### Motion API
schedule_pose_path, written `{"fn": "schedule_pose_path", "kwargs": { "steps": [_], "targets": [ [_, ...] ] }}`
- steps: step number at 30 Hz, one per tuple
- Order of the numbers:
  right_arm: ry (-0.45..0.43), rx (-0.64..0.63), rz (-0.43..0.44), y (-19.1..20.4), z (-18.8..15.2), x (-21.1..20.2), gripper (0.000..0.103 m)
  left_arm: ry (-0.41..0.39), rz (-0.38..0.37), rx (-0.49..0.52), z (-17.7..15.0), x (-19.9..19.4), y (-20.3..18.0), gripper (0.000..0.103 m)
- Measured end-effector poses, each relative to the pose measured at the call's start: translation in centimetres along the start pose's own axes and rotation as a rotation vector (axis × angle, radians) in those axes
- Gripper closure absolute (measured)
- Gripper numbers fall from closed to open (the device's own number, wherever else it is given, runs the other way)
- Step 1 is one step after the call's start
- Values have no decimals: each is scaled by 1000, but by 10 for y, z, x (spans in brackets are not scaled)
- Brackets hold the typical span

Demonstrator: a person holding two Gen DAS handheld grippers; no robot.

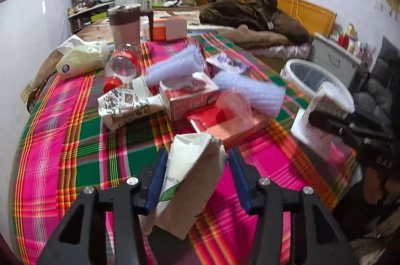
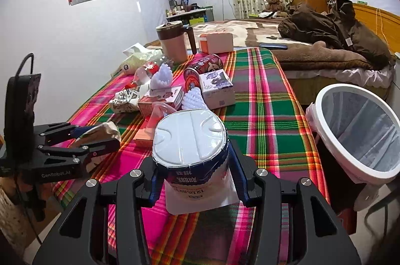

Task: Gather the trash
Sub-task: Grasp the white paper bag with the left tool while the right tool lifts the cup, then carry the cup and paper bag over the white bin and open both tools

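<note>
Trash fills both my grippers: my right gripper (image 2: 193, 173) clamps a white tub (image 2: 191, 142), my left gripper (image 1: 196, 180) pinches a crumpled carton (image 1: 192, 180). White-rimmed bin (image 2: 360, 129) sits off the table's right edge, nearer my right hand.

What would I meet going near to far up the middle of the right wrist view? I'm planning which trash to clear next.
Yogurt tub in the right gripper → white foam net → red can lying on its side → orange-and-white box.
</note>
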State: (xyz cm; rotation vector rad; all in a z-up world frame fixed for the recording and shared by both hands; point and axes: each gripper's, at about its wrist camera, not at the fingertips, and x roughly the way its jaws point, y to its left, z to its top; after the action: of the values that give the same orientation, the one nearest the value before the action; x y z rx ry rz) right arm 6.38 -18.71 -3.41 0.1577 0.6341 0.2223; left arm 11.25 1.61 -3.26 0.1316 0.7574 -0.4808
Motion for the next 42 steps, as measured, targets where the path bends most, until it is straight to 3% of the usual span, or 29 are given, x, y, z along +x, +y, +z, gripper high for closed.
{"fn": "schedule_pose_path", "kwargs": {
  "steps": [6, 17, 29, 42],
  "targets": [
    [-29, 2, -4, -6, 8, -11, 55, -48, -33, -52, 15, -16, -11, 51],
    [-102, 12, -84, -40, 26, -42, 55, -105, -104, -4, 55, -16, -67, 51],
    [-150, 68, -248, -104, 43, -66, 55, -98, -241, 60, 94, 21, -142, 51],
    [-78, 117, -360, -171, 38, -58, 55, -26, -384, 97, 120, 82, -215, 51]
  ]
}}
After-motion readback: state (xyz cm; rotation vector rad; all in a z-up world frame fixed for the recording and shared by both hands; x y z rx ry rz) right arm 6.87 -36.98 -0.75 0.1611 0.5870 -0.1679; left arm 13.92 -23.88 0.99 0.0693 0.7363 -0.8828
